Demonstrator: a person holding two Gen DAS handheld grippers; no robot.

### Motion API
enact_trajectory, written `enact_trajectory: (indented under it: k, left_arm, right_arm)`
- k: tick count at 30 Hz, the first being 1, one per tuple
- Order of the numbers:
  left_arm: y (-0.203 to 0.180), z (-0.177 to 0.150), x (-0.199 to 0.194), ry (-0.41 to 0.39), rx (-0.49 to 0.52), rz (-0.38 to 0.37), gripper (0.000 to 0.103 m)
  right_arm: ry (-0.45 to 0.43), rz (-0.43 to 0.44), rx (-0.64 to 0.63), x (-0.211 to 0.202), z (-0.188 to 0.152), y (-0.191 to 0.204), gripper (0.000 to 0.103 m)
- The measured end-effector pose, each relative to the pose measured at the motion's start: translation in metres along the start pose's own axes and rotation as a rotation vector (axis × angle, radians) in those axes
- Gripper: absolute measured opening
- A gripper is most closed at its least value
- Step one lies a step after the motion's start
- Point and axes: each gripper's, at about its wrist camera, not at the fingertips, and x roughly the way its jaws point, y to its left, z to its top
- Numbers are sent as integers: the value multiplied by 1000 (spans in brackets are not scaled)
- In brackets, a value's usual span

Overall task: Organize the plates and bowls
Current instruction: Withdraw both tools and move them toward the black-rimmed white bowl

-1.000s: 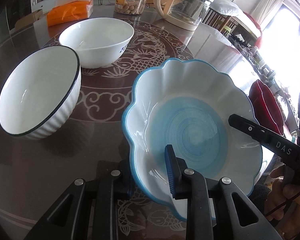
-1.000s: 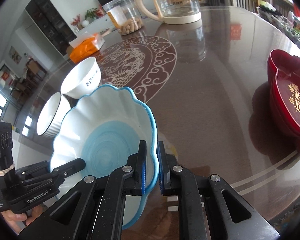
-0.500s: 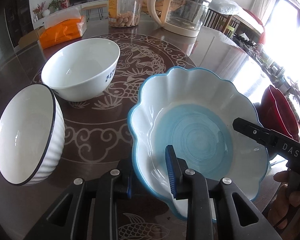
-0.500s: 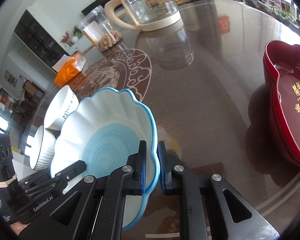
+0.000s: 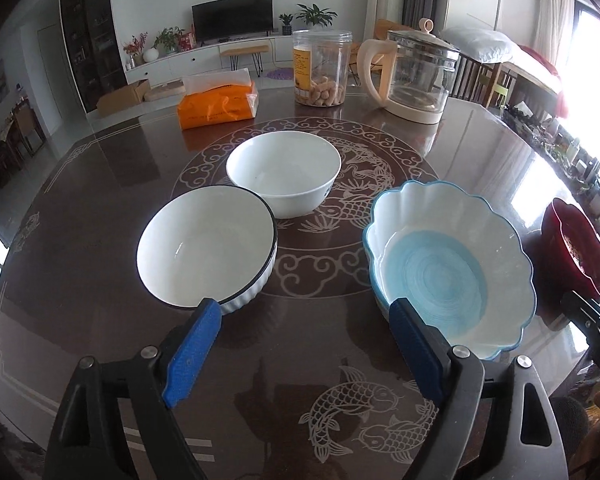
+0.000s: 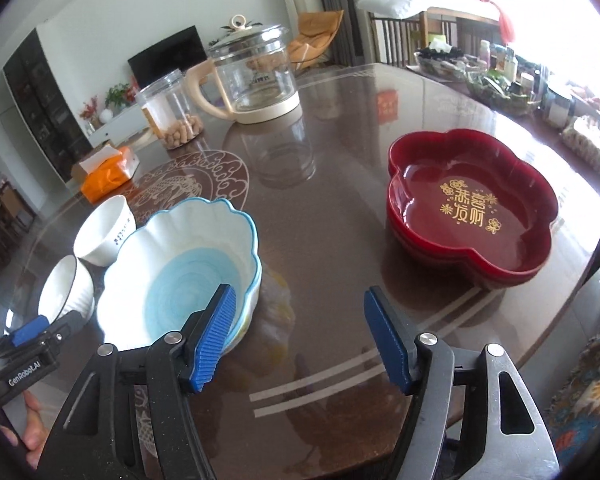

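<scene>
The round dark glossy table (image 5: 100,208) with pale dragon and fish patterns carries everything. On it, the red flower-shaped plastic tray (image 6: 472,208) sits well apart from the scalloped blue-rimmed ceramic bowl (image 5: 448,264), which rests flat, free of both my tools. Near it stand the black-rimmed ribbed white bowl (image 5: 208,252) and the plain white bowl (image 5: 284,172), almost touching. My left gripper (image 5: 304,340) and right gripper (image 6: 300,336) both hover spread wide, holding nothing.
</scene>
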Motion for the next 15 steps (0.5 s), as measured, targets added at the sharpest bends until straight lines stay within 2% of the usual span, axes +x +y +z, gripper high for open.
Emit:
enact_trajectory:
  k: [6,15]
  left_arm:
    - [3,-3,-29,-35,-3,4,86]
    - [5,-5,-53,-76,22,24,86]
  right_arm:
    - [-43,-33,-53,-20,-23,22,71]
    - [-71,-73,-55,-36,-37,26,71]
